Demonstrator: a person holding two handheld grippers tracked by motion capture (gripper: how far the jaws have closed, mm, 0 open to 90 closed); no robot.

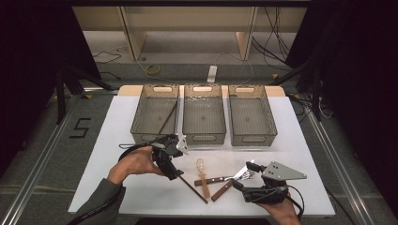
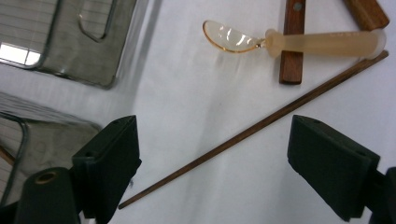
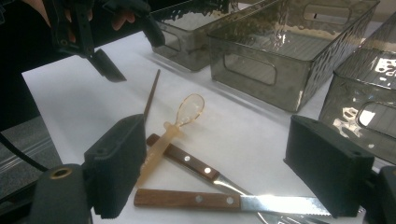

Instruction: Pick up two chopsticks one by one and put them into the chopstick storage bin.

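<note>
left gripper [image 1: 174, 165] low over dark chopstick [image 1: 190, 186] on white table [image 1: 117, 126], right gripper [image 1: 244, 176] by knives [image 1: 220, 183], amber spoon [image 1: 202, 177] between, three grey bins [image 1: 202, 119] behind, chopstick in left bin [image 1: 167, 118]

Three grey translucent plastic bins in a row across the far half of the white table [image 1: 117, 122]: left bin [image 1: 155, 114], middle bin [image 1: 203, 114], right bin [image 1: 251, 115]. A thin dark wooden stick [image 1: 168, 117] leans inside the left bin. Near side, in front of the middle bin: translucent amber plastic spoon [image 1: 202, 176], bowl toward the bins, lying across a wooden-handled knife [image 1: 213, 179]. Second wooden-handled knife [image 1: 222, 190] just right of it, probably touching. Brown wooden chopstick [image 1: 190, 186] lies left of the spoon, its near end touching the spoon handle's end.
</note>
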